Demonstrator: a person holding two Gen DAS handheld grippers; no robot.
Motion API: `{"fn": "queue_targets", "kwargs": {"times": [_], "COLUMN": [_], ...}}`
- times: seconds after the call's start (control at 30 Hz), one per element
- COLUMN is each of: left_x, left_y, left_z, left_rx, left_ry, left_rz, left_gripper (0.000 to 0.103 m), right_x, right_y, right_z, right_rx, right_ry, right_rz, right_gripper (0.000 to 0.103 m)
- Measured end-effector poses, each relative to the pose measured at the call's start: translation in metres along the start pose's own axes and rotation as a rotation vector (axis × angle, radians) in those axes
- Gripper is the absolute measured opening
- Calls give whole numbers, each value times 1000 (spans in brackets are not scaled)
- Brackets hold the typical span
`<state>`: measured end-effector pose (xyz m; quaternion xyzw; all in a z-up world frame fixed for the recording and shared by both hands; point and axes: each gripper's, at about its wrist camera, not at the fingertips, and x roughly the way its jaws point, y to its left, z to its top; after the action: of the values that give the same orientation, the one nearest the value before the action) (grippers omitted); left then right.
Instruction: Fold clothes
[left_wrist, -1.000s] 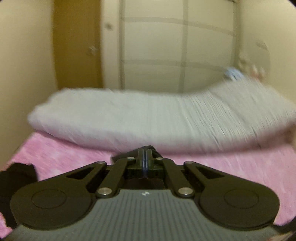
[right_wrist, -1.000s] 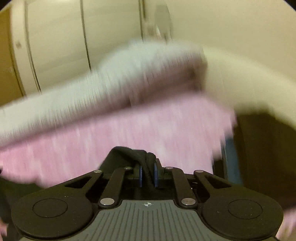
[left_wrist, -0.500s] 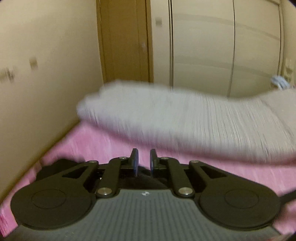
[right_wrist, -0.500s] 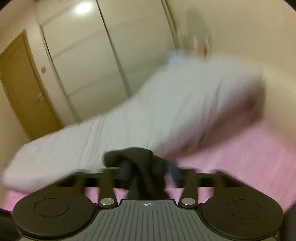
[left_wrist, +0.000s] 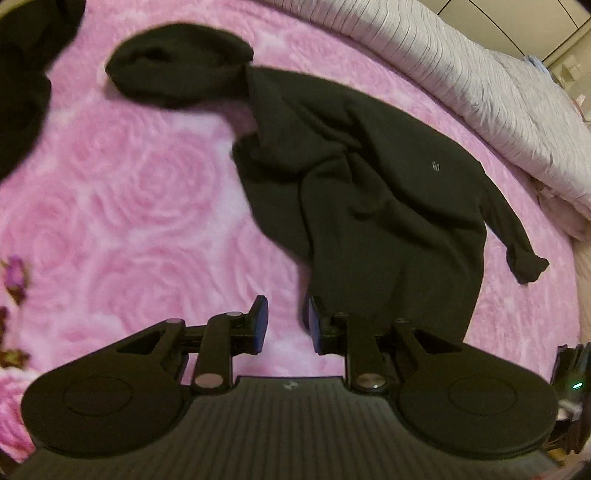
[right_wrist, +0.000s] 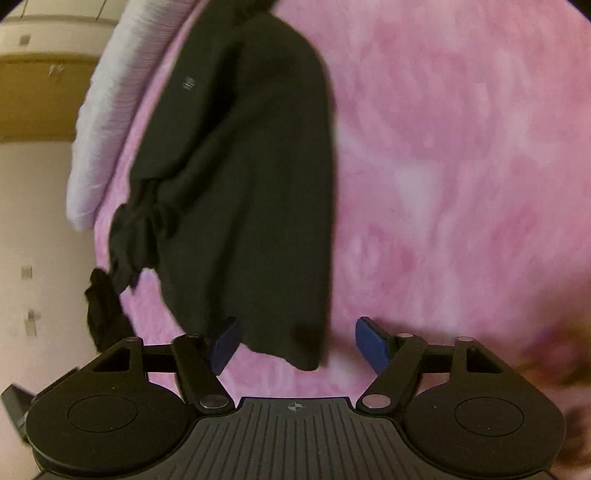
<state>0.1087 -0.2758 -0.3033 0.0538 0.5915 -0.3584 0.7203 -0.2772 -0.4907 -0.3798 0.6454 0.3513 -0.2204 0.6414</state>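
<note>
Lying rumpled on the pink rose-patterned bedcover (left_wrist: 140, 192), the black garment (left_wrist: 369, 177) spreads before me. My left fingers (left_wrist: 286, 321) are opening beside its hem; my right fingers (right_wrist: 299, 341) are closing, ungripped, around its corner.

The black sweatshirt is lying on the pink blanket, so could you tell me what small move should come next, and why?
Probably close the right gripper, whose fingers are already closing, on the hem corner of the black sweatshirt between them. The garment lies crumpled on the pink blanket, one sleeve bunched, and needs spreading before folding.
</note>
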Motion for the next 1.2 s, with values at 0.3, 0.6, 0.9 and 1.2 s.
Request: {"fn": "queue_targets", "kwargs": {"times": [0.3, 0.6, 0.9, 1.2], "left_x": [19, 47, 91, 119], "left_y": [27, 21, 18, 8], "left_z": [24, 30, 16, -1], "left_rx": [-12, 2, -188, -407], "left_ry": [37, 74, 102, -3], "left_rz": [-90, -146, -159, -248], "left_gripper": [19, 19, 27, 25], "right_x": [0, -143, -109, -105], "right_y": [21, -38, -87, -87], "right_z": [-14, 32, 31, 37], "right_rx": [-76, 62, 194, 90], "right_ry": [-126, -489, -399, -348], "right_rz": [71, -193, -160, -139], "right_gripper": [3, 4, 20, 70]}}
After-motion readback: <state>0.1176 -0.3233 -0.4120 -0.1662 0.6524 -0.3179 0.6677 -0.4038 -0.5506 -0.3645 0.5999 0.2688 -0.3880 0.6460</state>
